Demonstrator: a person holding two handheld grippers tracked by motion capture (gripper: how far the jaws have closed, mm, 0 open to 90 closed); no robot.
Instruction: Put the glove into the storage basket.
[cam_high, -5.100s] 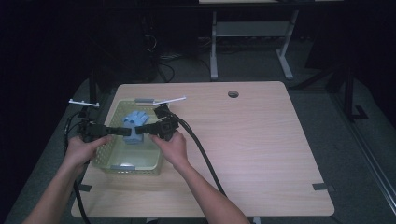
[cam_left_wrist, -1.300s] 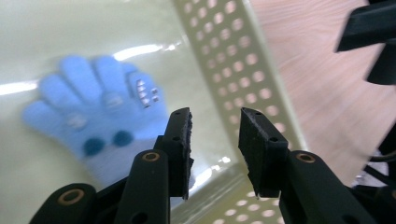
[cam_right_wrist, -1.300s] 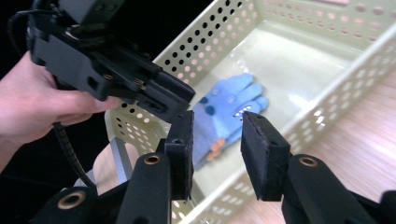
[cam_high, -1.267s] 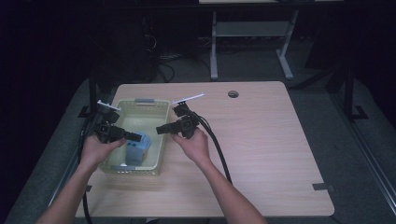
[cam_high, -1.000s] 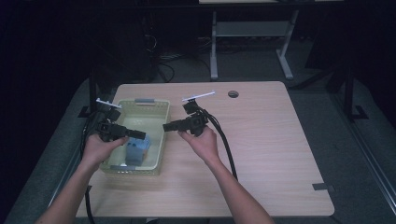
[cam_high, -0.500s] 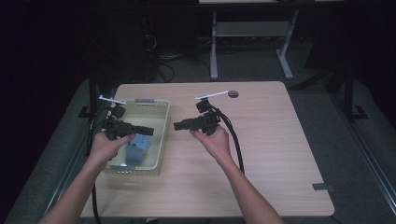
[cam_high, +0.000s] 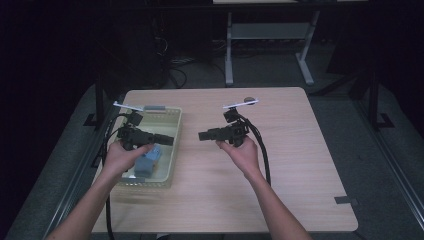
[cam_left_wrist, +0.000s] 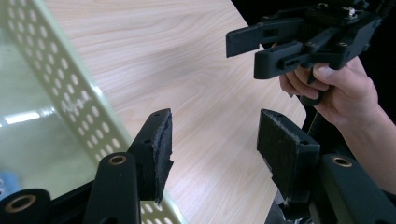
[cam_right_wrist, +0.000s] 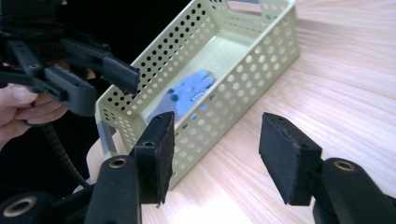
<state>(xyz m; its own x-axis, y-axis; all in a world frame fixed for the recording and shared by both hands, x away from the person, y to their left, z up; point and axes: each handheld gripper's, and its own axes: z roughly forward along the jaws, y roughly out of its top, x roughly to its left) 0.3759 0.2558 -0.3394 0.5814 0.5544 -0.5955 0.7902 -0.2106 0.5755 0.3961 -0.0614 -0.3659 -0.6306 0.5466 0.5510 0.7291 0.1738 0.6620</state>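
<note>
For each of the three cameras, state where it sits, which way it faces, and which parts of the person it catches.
High view: above the person's side, looking forward and down on the table; both forearms, left gripper, right gripper.
Left gripper view: on the left gripper, facing the right hand across the wood.
Right gripper view: on the right gripper, facing the basket with its blue glove; left hand's fingers.
Shared: each gripper view shows the other gripper.

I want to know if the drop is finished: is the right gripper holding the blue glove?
No: the right gripper has its jaws apart over bare wood, and the blue glove lies inside the basket.
</note>
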